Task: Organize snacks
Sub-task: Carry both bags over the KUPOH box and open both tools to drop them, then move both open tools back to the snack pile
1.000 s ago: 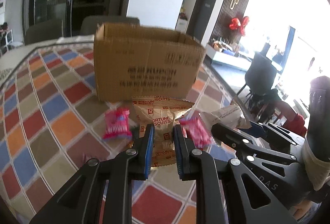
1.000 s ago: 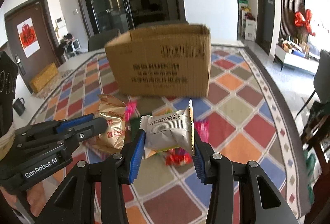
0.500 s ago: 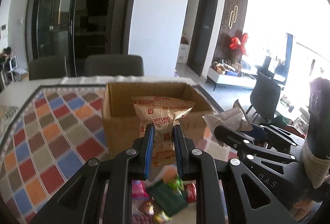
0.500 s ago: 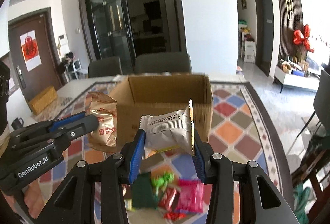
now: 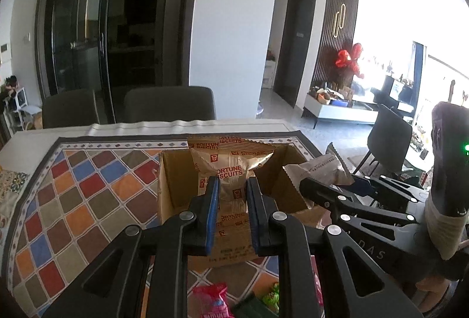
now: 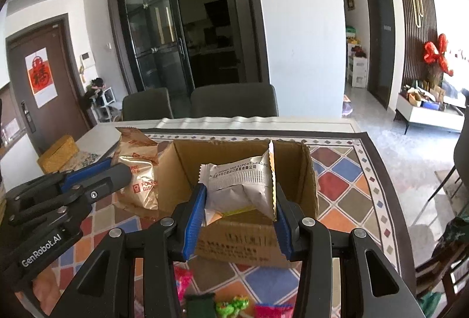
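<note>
Two grippers hover level above the open cardboard box (image 6: 240, 171): the left gripper (image 5: 231, 195) clamps a gold biscuit packet (image 5: 231, 168), the right gripper (image 6: 239, 206) a silver packet (image 6: 243, 186). Loose candies (image 6: 231, 304) lie before the box.

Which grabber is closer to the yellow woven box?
Left. The left gripper, gripping a gold biscuit bag, is just right of the yellow woven box; the right gripper, gripping a silver packet, is farther right, by the brown cardboard box.

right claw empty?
No, the right claw is shut on a silver-white snack packet, pinched between its blue pads in front of the open cardboard box.
</note>
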The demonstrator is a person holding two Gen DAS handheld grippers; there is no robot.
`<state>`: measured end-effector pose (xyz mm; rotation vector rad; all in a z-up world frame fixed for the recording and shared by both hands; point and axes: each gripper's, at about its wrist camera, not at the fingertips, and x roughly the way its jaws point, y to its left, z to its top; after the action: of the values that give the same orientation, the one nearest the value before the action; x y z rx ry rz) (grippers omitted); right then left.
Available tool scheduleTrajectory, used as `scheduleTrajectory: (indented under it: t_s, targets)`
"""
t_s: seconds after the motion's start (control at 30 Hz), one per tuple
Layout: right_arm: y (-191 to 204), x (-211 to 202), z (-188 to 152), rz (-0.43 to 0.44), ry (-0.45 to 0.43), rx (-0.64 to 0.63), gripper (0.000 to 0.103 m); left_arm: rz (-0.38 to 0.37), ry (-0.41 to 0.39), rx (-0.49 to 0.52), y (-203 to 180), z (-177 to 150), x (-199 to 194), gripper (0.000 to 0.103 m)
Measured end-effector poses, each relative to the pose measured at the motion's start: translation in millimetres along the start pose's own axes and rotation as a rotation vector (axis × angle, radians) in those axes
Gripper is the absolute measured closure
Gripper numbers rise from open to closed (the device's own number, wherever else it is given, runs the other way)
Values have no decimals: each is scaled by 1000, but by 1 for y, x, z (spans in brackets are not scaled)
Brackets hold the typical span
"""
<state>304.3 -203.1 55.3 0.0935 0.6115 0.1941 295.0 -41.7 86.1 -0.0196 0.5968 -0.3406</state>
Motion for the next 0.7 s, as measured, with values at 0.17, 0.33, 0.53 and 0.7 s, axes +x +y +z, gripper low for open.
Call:
scheduleTrajectory:
  t_s: [0.17, 0.33, 0.53, 0.7]
  targets:
    - [-9, 26, 9, -11, 44, 20, 59, 5, 53, -6, 6, 9, 27, 83]
    - [-14, 44, 14, -21, 84, 23, 58, 10, 118, -23, 14, 11, 53, 81]
    - [-17, 53, 13, -49, 115, 36, 40, 63, 115, -7, 15, 5, 52, 60]
    - [-16, 49, 8, -39, 125, 34, 40, 79, 109, 5, 14, -1, 34, 57]
